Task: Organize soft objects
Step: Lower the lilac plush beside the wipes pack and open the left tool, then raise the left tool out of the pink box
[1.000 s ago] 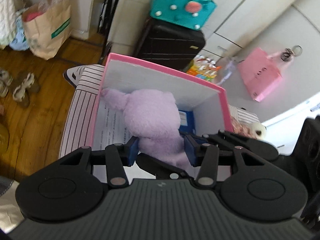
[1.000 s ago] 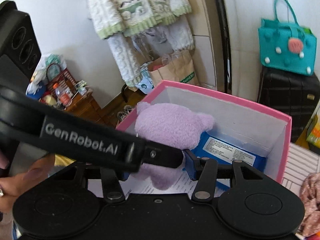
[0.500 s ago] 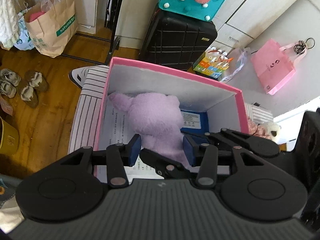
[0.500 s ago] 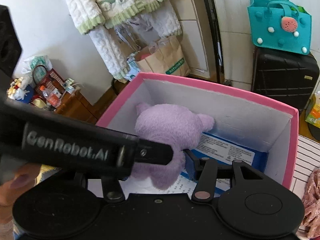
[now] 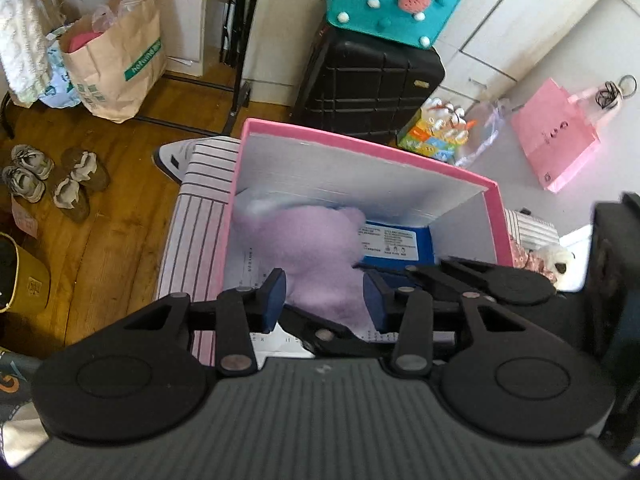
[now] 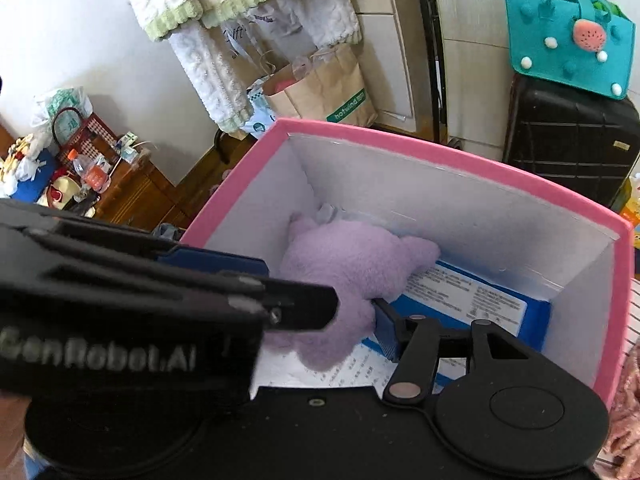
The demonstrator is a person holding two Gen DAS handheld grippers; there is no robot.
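A lilac plush toy (image 5: 308, 252) lies inside a pink box (image 5: 360, 148) with white inner walls, on a blue packet (image 5: 396, 242) and a printed sheet. In the right wrist view the plush (image 6: 352, 268) sits low in the box (image 6: 440, 160). My left gripper (image 5: 325, 296) is open above the box, its blue pads either side of the plush's near end without pressing it. My right gripper (image 6: 332, 320) is beside it over the box; its left finger is hidden behind the left gripper, so its state is unclear.
The box stands on a striped surface (image 5: 192, 232). A pink frilly cloth and a small white plush (image 5: 560, 260) lie to its right. Behind are a black suitcase (image 5: 368, 80) with a teal bag (image 5: 392, 0), a paper bag (image 5: 116, 60) and shoes (image 5: 76, 184).
The plush has dropped lower into the box, and looks blurred in the left wrist view. Both grippers have risen, and the left gripper's pads stand wider apart around the plush.
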